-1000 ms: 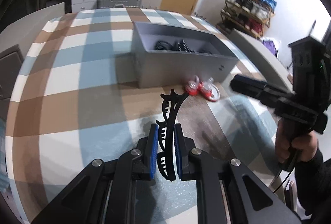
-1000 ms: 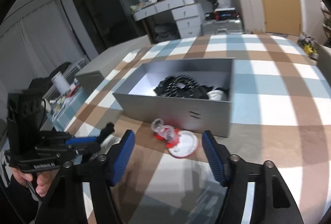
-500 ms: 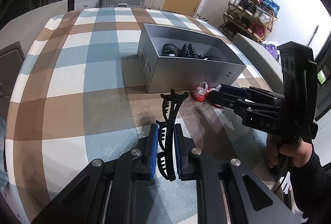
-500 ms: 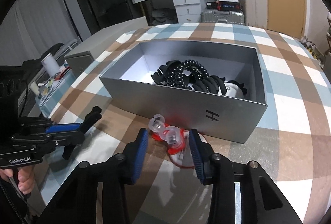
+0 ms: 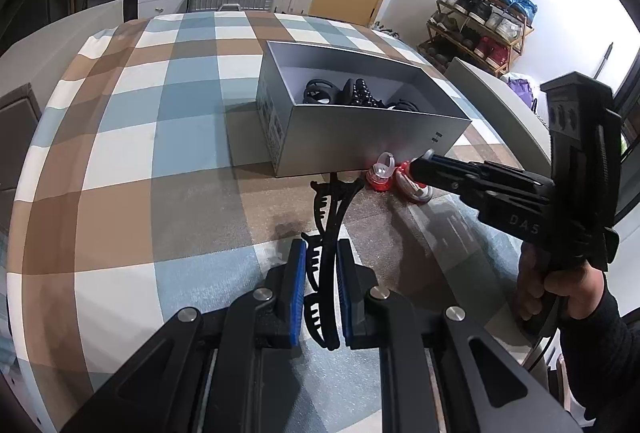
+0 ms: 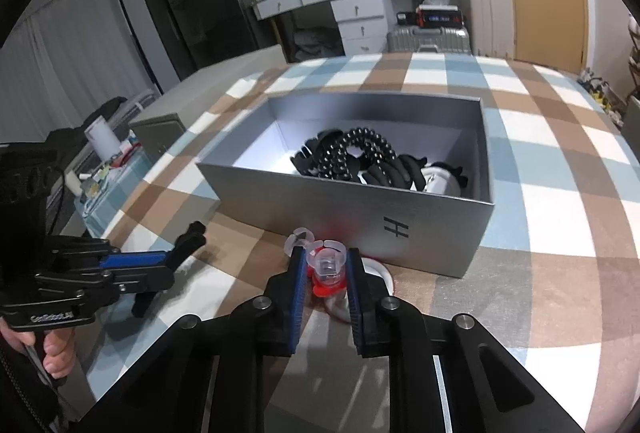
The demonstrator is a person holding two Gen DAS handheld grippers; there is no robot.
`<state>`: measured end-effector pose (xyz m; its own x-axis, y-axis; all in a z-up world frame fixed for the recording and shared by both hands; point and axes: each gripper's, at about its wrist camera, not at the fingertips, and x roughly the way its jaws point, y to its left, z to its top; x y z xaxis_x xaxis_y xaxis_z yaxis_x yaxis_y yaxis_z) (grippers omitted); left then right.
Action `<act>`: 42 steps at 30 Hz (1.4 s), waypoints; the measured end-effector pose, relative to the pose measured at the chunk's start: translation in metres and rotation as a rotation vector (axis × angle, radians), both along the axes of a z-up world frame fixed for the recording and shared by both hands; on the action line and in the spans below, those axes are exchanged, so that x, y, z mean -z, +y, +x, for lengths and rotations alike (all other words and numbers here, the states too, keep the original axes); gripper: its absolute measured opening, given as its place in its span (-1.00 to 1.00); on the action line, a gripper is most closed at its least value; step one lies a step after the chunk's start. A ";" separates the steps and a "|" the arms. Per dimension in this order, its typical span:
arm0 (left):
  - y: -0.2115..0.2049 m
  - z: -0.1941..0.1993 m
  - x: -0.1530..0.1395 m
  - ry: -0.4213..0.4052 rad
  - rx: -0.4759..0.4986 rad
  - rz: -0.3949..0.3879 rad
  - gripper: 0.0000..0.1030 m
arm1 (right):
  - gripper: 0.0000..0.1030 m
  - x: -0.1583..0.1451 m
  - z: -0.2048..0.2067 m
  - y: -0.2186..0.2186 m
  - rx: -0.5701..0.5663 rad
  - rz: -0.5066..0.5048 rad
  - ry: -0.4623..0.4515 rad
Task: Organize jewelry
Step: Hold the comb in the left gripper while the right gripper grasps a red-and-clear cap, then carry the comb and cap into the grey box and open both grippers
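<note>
My left gripper is shut on a black toothed hair claw, which sticks out forward just above the checked cloth. The claw and that gripper also show at the left of the right wrist view, the claw poking out of the left gripper. My right gripper is closing on a red and clear plastic piece, and its blue pads touch the piece's sides. This piece lies against the front wall of the open silver box. A black bead string and other dark pieces lie inside the box.
A white disc lies by the red piece, under the right finger. The checked cloth covers the table, with a grey cabinet past its left edge. A hand holds the right gripper's handle. Drawers and suitcases stand behind.
The right gripper's jaws went from wide apart to closed around the red and clear piece as it came nearer the box. The left gripper kept still with the black claw.
</note>
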<state>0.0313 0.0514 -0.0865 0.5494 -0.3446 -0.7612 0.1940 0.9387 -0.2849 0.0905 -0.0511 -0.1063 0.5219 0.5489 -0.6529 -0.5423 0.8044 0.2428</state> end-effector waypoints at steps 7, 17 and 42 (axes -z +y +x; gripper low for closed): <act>-0.011 -0.005 -0.017 -0.036 0.044 -0.025 -0.81 | -0.65 -0.014 -0.012 -0.015 0.002 0.069 -0.025; -0.024 0.008 -0.048 -0.121 0.059 -0.038 -0.81 | -0.64 -0.044 -0.017 -0.037 0.032 0.149 -0.085; -0.042 0.084 -0.056 -0.181 0.097 0.008 -0.81 | -0.64 -0.065 0.048 -0.032 0.006 0.198 -0.135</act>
